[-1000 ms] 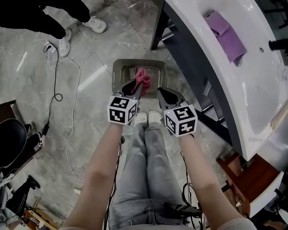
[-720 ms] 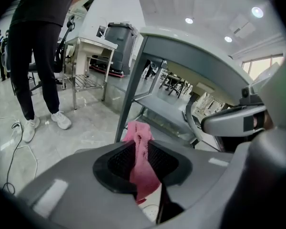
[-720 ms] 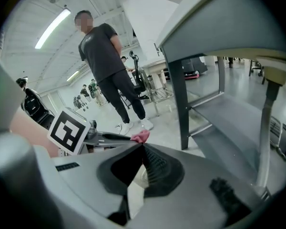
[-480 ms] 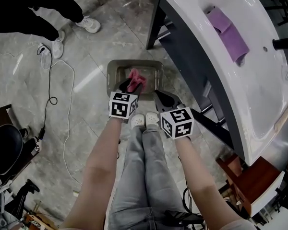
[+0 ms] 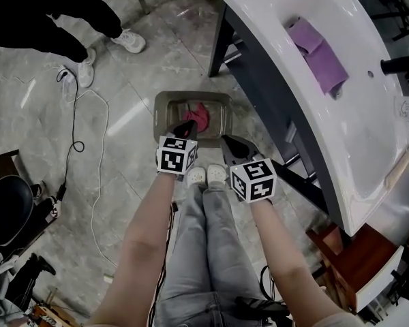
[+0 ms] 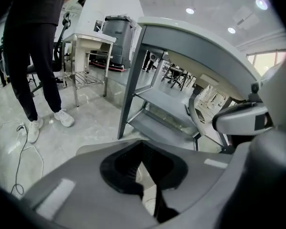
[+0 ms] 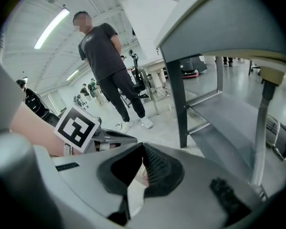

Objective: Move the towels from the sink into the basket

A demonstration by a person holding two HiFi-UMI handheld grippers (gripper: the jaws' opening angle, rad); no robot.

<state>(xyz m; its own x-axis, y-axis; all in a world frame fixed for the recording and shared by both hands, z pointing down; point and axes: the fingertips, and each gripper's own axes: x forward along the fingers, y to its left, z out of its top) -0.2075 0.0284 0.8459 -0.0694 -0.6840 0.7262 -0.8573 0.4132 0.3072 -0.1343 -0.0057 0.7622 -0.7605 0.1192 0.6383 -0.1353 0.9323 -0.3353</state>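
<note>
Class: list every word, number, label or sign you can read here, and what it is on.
No text can be read.
On the sticker on the sink rim: blue print, too small to read.
On the left gripper and right gripper: black-and-white square patterns only, no letters or numbers.

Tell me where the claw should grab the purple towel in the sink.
Grab the purple towel at its doubled-over end, topmost in the head view, coming down from above. The rest lies flat against the sink, so probably only that fold offers something to pinch.
</note>
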